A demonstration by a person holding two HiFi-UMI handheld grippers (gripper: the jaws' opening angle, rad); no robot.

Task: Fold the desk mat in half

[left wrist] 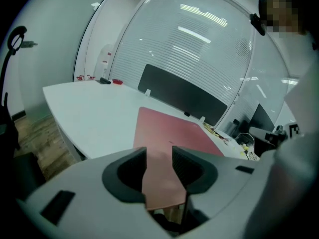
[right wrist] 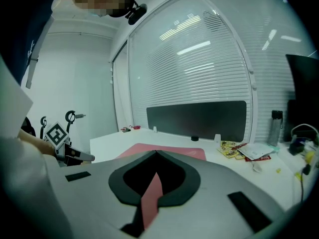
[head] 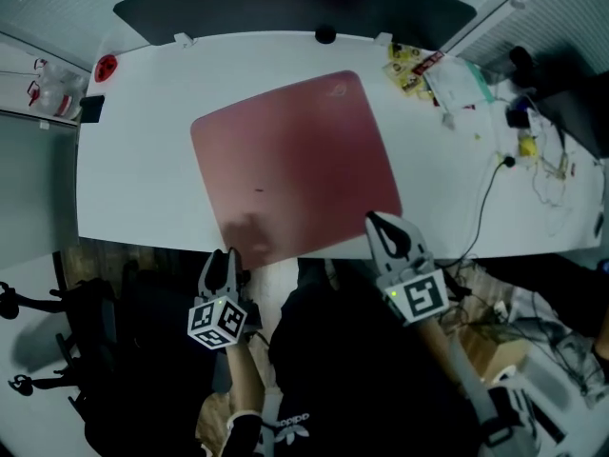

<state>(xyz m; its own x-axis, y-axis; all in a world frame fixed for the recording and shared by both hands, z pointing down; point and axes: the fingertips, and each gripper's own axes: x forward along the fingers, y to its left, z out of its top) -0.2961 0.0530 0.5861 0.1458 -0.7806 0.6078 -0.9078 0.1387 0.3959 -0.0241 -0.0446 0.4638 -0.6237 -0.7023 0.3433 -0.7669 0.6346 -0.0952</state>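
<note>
1. Since the fold has to start from the near edge, both tongs sit low at the front of the tabletop point(head: 133, 160), one by each near corner of the desk mat point(head: 290, 155).
2. The left tongs point(head: 229, 255) stand spread. The mat's near left corner lines up in the gap between them, but nothing presses on it. I judge they are placed to close on that corner.
3. The right tongs point(head: 379, 225) have their tips pressed together, with a thin red strip of the mat in the slot between them. They seem to be pinching the near right edge, holding that side ready.
4. The mat lies flat and unfolded, slightly skewed, in the middle of the tabletop. Its near edge reaches the front edge or just past it, which gives the tongs something to bite. The fold itself is not yet begun.
5. Farther off, a dark screen panel point(head: 295, 8) lines the back edge, and packets and papers point(head: 423, 65) crowd the far right corner. All of this is apart from the mat, so the near half can likely swing over unhindered.
</note>
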